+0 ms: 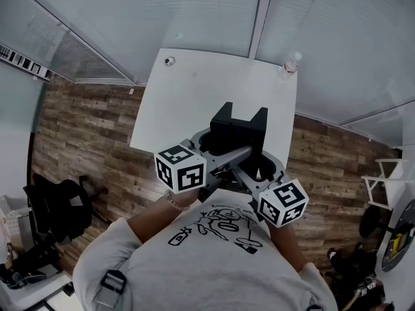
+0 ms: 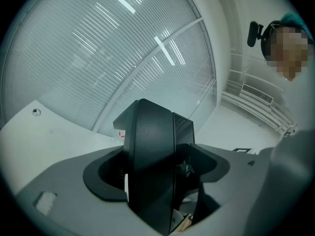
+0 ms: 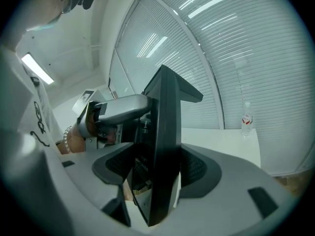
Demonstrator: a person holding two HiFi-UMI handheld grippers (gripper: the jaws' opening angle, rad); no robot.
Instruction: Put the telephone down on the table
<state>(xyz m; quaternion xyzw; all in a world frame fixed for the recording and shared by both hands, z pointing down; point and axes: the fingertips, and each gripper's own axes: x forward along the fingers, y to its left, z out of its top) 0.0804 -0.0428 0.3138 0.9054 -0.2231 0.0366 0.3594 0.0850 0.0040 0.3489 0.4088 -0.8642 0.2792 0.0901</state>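
The person wears a light grey T-shirt [image 1: 194, 274] with a black line drawing [image 1: 220, 229] and a bead bracelet [image 1: 174, 201] on the left wrist. The left tool [image 2: 155, 112] and right tool [image 3: 170, 82] are grey with black jaws and checkered marker cubes [image 1: 181, 167].

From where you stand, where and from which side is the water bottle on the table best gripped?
Grip the bottle at its mid-body, below the cap, probably with the right tongs, opened first, coming level from the near side. It stands upright at the far right corner of the table, with blinds close behind it.
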